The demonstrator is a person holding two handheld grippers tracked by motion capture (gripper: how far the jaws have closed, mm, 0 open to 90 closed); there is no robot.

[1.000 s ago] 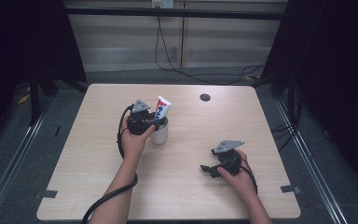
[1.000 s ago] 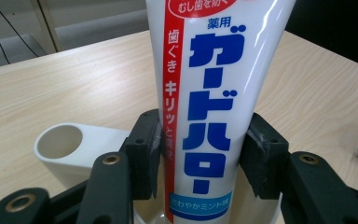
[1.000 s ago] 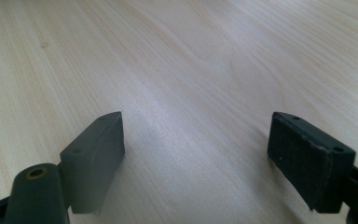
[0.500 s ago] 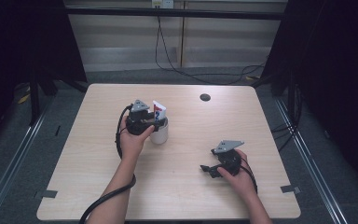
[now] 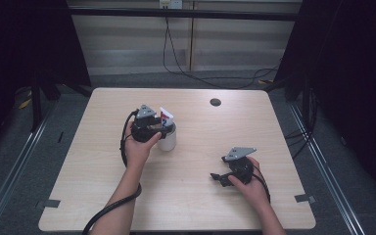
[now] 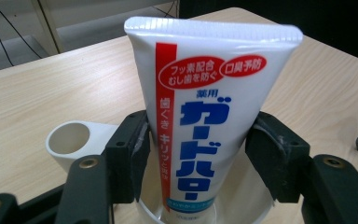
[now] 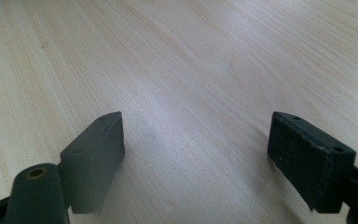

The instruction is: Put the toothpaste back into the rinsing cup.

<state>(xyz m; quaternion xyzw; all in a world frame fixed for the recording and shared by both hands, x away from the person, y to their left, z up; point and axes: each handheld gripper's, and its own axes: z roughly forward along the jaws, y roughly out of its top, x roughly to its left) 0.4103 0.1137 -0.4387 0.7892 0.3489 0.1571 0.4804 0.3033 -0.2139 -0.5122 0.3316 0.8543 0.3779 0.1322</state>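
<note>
A white toothpaste tube with red and blue print stands crimped end up, its lower end down inside a white cup. My left gripper is shut on the tube, one black pad pressed against each side just above the cup's rim. In the high view the tube pokes out of the cup left of the table's middle, with my left gripper beside it. My right gripper rests low on the table at the front right, open, with bare wood between its jaws.
A small round black grommet sits in the wooden table near its far edge. The left gripper's black cable loops off the front edge. Dark floor and rails surround the table.
My left gripper has lowered the toothpaste tube, which stood higher and tilted above the cup, down into the cup. The right gripper has stayed still.
</note>
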